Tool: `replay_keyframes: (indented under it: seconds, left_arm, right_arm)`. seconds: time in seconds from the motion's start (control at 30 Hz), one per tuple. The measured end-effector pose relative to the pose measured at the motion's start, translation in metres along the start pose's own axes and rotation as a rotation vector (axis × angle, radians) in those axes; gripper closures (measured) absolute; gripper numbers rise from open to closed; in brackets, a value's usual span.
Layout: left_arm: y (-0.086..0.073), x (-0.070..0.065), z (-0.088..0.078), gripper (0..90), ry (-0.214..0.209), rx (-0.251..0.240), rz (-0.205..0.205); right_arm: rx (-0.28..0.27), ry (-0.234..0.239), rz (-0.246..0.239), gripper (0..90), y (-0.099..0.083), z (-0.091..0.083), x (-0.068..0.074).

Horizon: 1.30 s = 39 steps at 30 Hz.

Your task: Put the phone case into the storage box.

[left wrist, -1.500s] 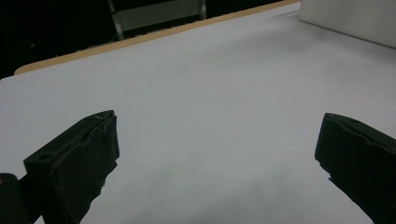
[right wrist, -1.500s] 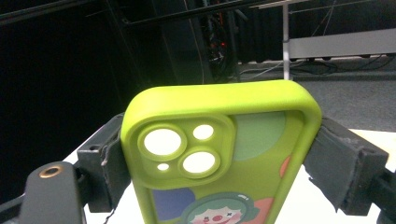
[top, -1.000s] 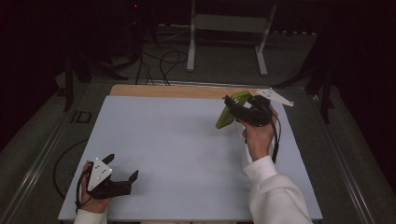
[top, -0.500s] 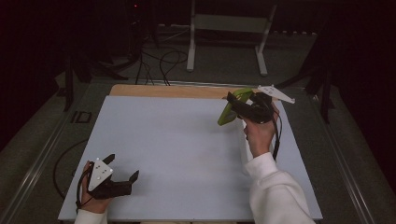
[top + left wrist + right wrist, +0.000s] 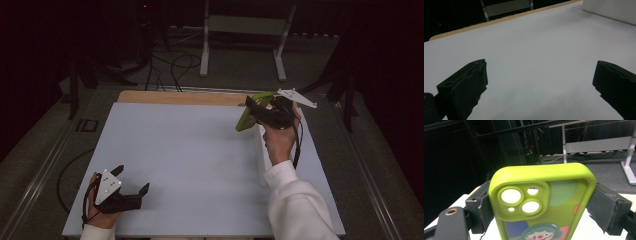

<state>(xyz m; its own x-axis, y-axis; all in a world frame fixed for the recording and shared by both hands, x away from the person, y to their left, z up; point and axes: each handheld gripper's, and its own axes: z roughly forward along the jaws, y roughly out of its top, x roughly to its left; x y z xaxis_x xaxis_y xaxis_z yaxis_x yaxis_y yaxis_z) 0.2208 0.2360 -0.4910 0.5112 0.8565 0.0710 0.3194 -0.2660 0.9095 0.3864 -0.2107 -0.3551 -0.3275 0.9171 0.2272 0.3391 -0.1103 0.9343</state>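
Dim workshop clutter, cables and a white metal stand, rings a table whose worktop (image 5: pixel 190 165) is a pale sheet with a strip of bare wood along its far edge. From the high view, the right gripper (image 5: pixel 255 107) is raised over the far right corner, clamped across the sides of a lime-green phone case (image 5: pixel 248 116) that tilts down toward the sheet. Compared with a second ago, the case has travelled slightly farther toward the far edge and sits a little higher, a small carry rather than a placement; the case is lifted clear of the sheet, so the work in hand looks to be transport, with the set-down not yet done. At the near left corner the left gripper (image 5: pixel 132 186) rests on the sheet exactly where it was, jaws spread and empty.

Seen from the left gripper view, two black jaws stand well apart over bare sheet, nothing between them, with the wooden edge running across the top and a white block (image 5: pixel 610 10) at the far right.

The right gripper view puts the case (image 5: pixel 544 202) front and centre: camera cut-outs uppermost, a cartoon clown print below, both pads pressed against its long edges. Judging from the firm, square hold, a slip seems unlikely; where the case is bound cannot be told.
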Motion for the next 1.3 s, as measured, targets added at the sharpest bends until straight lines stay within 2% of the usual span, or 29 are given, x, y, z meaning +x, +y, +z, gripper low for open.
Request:
replay_keyframes:
  seconds: [0.7, 1.3]
  left_arm:
    - [0.0, -0.001, 0.0, 0.4, -0.001, -0.001, 0.001]
    - [0.0, -0.001, 0.0, 0.4, -0.001, -0.001, 0.002]
  right_arm:
    - [-0.006, -0.055, 0.015, 16.3, 0.004, 0.008, -0.013]
    - [-0.006, -0.117, -0.004, 16.3, 0.008, 0.013, -0.022]
